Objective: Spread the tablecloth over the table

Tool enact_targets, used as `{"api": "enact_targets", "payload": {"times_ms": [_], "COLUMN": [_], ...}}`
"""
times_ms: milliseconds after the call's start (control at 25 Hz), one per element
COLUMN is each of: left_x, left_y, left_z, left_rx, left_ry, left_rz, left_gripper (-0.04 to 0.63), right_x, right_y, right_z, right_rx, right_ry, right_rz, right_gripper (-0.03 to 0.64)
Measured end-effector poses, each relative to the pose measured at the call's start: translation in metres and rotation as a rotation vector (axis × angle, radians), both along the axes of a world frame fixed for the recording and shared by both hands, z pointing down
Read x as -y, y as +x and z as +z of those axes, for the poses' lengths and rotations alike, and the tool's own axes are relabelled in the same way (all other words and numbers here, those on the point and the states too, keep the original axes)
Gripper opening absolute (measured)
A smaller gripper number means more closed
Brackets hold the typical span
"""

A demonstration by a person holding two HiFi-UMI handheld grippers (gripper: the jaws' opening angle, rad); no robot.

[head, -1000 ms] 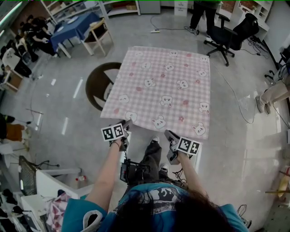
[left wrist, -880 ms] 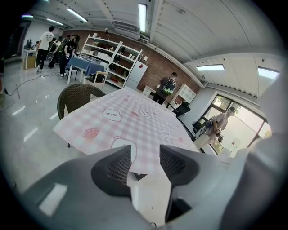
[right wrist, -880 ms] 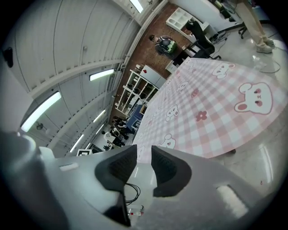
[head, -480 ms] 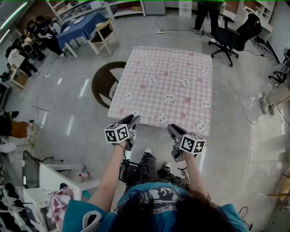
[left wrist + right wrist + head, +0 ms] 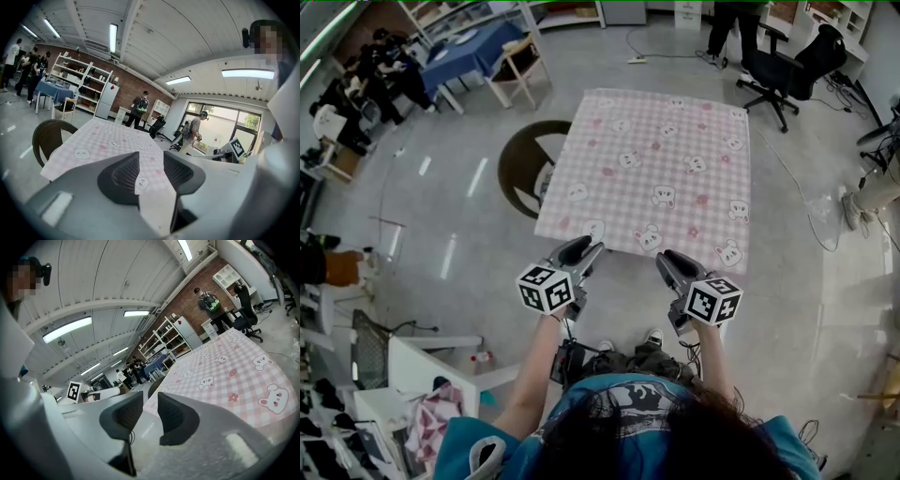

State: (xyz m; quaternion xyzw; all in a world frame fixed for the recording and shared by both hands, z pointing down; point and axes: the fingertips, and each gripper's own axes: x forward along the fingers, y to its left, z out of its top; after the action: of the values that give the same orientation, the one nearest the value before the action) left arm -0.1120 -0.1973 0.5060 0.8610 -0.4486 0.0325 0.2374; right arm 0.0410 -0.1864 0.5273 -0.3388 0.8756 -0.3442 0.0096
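Tablecloth (image 5: 656, 178) lies flat and square over the surface, pink check with little animal faces. It covers the whole top, so no bare surface shows in the head view. No big folds or bunched corners are visible, and the near edge hangs toward the person. A dark round chair (image 5: 525, 164) sits just beside the cloth's left edge.

What has changed: a second ago both tools were low, right at the cloth's near edge. Now both are lifted and drawn back toward the body, clear of that edge. The left hand-held gripper (image 5: 578, 250) has its jaws apart but closing. Its own view shows nothing between the pads, only cloth and floor beyond the gap (image 5: 150, 166). The right hand-held gripper (image 5: 677, 264) reads the same: jaws apart, easing inward, empty gap (image 5: 150, 411), with the cloth off to the side and untouched. The cloth has not visibly shifted on the surface between the pictures.

Judgement: the release looks finished and the hands are backing away. The spread looks done or nearly so. At most a small tug to even the overhang is left, and the far edge is too small to check.
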Motion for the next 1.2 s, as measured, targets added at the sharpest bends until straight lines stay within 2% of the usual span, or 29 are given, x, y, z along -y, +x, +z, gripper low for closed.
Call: {"api": "enact_targets", "payload": {"times_ms": [200, 520, 760, 1000, 1200], "left_x": [-0.026, -0.073, -0.104, -0.126, -0.138], "left_y": [-0.002, -0.003, -0.003, -0.009, -0.011], "left_z": [-0.017, -0.033, -0.042, -0.045, -0.046], "left_rx": [0.032, -0.027, 0.023, 0.043, 0.033], "left_ry": [0.064, 0.121, 0.175, 0.211, 0.223], "left_rz": [0.069, 0.171, 0.235, 0.253, 0.266], "left_gripper": [0.156, 0.121, 0.084, 0.021, 0.015], "right_x": [-0.021, -0.069, -0.104, -0.128, -0.139], "right_y": [-0.02, -0.047, -0.065, -0.079, -0.083], "right_z": [-0.019, -0.041, -0.05, -0.057, -0.063], "right_rx": [-0.023, -0.061, -0.106, -0.1, -0.12], "right_ry": [0.059, 0.125, 0.172, 0.201, 0.251], "right_rz": [0.003, 0.026, 0.047, 0.06, 0.075], "right_gripper": [0.094, 0.094, 0.084, 0.055, 0.048]}}
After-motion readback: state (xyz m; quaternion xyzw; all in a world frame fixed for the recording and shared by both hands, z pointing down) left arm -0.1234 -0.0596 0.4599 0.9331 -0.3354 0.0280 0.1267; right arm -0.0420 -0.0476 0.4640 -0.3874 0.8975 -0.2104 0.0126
